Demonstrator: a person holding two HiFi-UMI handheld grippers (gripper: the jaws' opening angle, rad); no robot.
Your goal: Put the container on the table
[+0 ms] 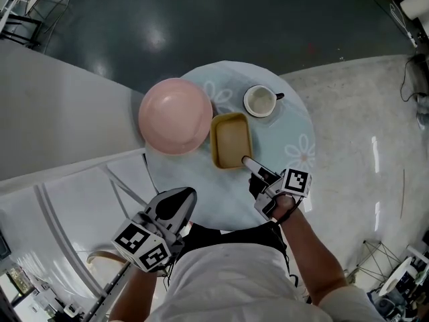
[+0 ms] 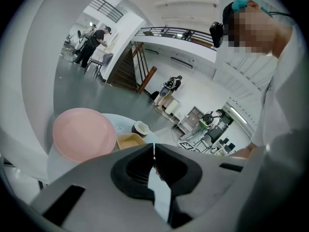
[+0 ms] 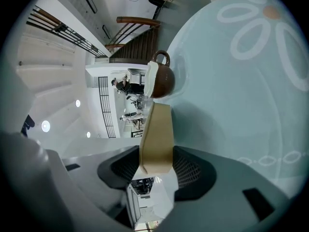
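Observation:
The yellow rectangular container [image 1: 231,139] lies flat over the round table [image 1: 295,133], between the pink bowl and the cup; I cannot tell whether it touches the cloth. My right gripper [image 1: 249,163] is shut on its near right corner. In the right gripper view the container's wall [image 3: 157,134] runs edge-on between the two pads of the right gripper [image 3: 157,166]. My left gripper [image 1: 179,200] hangs off the table's near left edge, close to the body. Its jaws meet at the tips with nothing between them, as the left gripper view shows [image 2: 153,149].
A large pink bowl [image 1: 175,115] stands upside down at the table's left, touching the container's left side. A brown cup with a white inside [image 1: 261,101] stands behind the container. The cloth is pale blue with white flowers [image 3: 241,95]. A white counter [image 1: 60,113] runs along the left.

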